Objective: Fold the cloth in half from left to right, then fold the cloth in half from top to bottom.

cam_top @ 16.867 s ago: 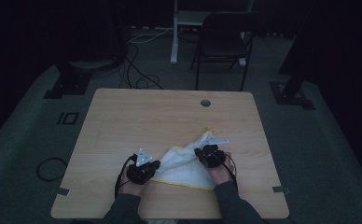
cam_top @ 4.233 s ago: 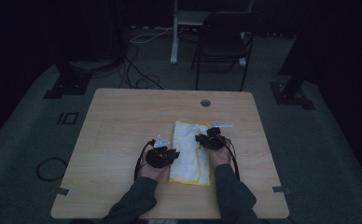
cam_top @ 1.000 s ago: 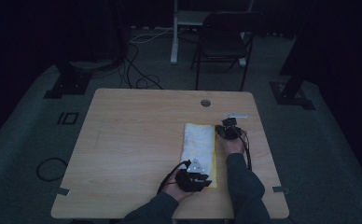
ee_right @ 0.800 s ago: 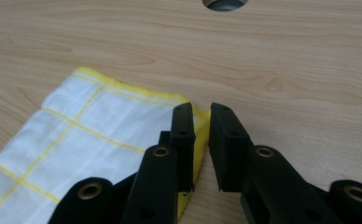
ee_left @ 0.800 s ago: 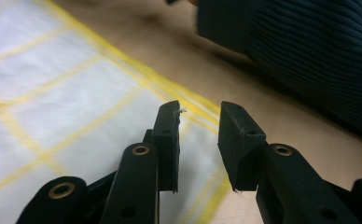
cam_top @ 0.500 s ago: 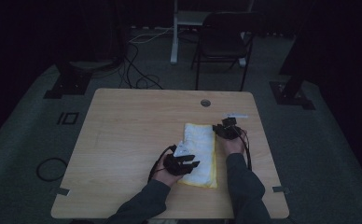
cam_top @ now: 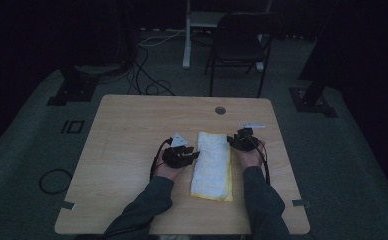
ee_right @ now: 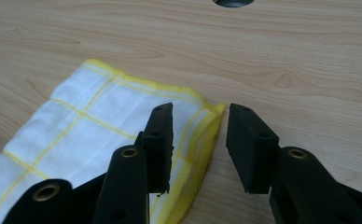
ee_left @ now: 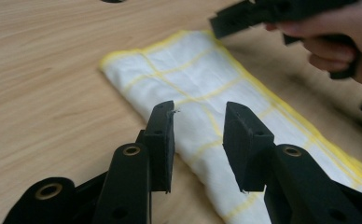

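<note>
Both spread tongs flank the folded cloth point(cam_top: 212, 165), its long axis running toward the person.

Both forearms enter from six o'clock in the high view. The left gripper point(cam_top: 189, 156) points toward three o'clock, jaws parted after just opening, nothing between them. The right gripper point(cam_top: 238, 139) points toward about eleven o'clock, seemingly; its jaws have also just been opening.

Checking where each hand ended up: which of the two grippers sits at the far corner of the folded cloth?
The right gripper. Its open jaws straddle the yellow-edged far corner of the cloth; the left gripper sits open beside the cloth's long left edge.
</note>
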`<action>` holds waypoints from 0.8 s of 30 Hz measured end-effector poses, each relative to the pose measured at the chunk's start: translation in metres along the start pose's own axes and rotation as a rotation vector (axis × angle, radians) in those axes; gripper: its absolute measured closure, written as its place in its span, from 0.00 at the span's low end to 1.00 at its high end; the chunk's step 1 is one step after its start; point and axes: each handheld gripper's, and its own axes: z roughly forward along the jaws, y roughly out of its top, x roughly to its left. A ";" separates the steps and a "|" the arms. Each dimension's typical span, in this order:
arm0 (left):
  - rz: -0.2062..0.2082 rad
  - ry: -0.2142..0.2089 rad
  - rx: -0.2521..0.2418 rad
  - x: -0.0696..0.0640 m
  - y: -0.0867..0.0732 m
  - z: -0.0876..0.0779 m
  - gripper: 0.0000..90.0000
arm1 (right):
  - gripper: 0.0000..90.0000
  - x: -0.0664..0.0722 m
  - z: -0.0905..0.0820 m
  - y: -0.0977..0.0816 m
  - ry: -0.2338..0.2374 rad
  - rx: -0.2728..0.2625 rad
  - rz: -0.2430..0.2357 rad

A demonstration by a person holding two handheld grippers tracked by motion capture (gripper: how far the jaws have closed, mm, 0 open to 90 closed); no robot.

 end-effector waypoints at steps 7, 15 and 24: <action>-0.018 0.024 0.009 0.011 0.004 0.010 0.71 | 0.67 -0.001 -0.001 -0.002 -0.001 -0.004 0.005; -0.026 0.038 0.018 0.018 0.006 0.023 0.71 | 0.66 -0.003 -0.003 -0.004 -0.003 -0.004 0.011; -0.041 0.065 0.019 0.028 0.016 0.036 0.68 | 0.64 -0.004 -0.001 -0.003 0.001 -0.004 0.010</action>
